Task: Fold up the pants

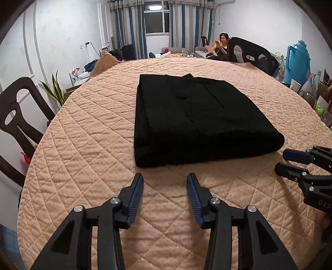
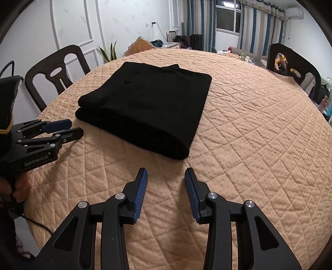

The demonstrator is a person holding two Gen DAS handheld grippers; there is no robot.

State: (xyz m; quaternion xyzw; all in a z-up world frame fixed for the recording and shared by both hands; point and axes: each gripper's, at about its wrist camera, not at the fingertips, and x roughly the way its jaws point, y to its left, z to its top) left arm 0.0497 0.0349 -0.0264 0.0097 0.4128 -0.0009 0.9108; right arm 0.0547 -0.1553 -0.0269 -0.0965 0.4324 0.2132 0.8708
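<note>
A round table under a quilted peach cover [image 1: 93,135] fills the middle of both views. In the left wrist view, a dark wooden chair [image 1: 14,116] stands at 9 o'clock, with a green plant [image 1: 54,91] just above it. At 12 o'clock striped curtains [image 1: 126,27] flank a window [image 1: 156,19]. A seated person in yellow [image 1: 221,46] is at 1 o'clock, beside another dark chair [image 1: 249,50]. A blue thermos jug [image 1: 298,62] stands at 2 o'clock. In the right wrist view an air conditioner [image 2: 294,12] hangs at 1 o'clock.
</note>
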